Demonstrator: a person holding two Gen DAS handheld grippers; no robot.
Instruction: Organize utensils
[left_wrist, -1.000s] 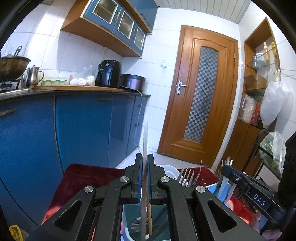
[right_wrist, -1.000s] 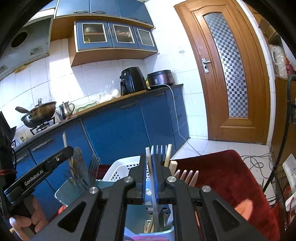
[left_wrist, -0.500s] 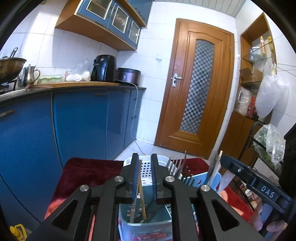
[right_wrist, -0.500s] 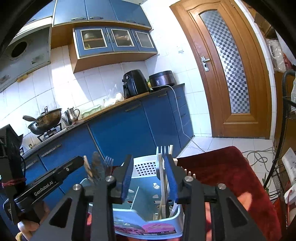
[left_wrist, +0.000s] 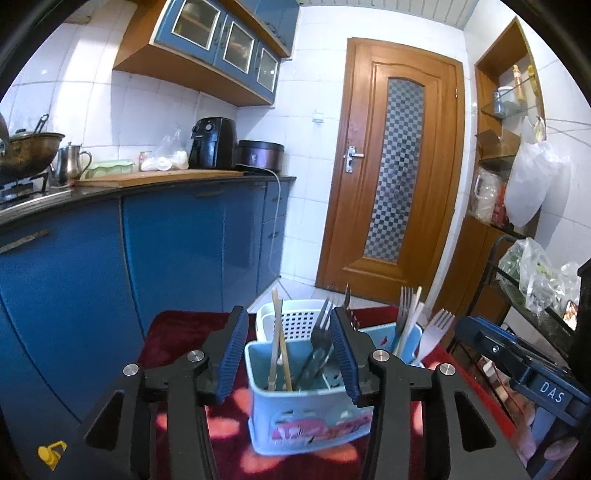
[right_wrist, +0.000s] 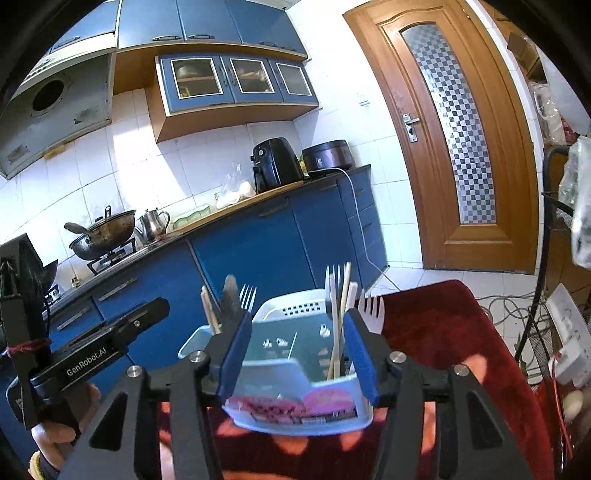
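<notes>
A pale blue plastic utensil caddy (left_wrist: 295, 417) with a pink printed band on its front sits on a dark red cloth (left_wrist: 177, 332) patterned with pink blotches. This caddy is the landmark for everything else.

Inside its left compartment stand two wooden chopsticks (left_wrist: 277, 343) and a dark metal fork (left_wrist: 320, 332), leaning toward the back. In its right compartment stand a metal fork (left_wrist: 405, 302), a pale chopstick and a white plastic fork (left_wrist: 436, 328), all handles down. Directly behind the caddy, touching or nearly so, is a white perforated basket (left_wrist: 295, 321).

In front of the caddy, the left gripper (left_wrist: 288, 354) has its blue-padded jaws opening, about half spread, framing the left compartment. Nothing is pinched between the pads; the chopsticks and dark fork stand free between them.

The right gripper (right_wrist: 295, 354) is likewise in front of the caddy (right_wrist: 295, 398), jaws opening to a similar half spread and gripping nothing. The upright utensils (right_wrist: 338, 314) show in the gap near its right pad. A hand (right_wrist: 55, 432) holds the other gripper's handle to the left of the caddy.

Behind the caddy run blue kitchen cabinets (left_wrist: 177, 240) under a counter carrying a black air fryer (left_wrist: 212, 142). A wooden door (left_wrist: 399, 184) with a chequered glass panel stands beyond it to the right.
</notes>
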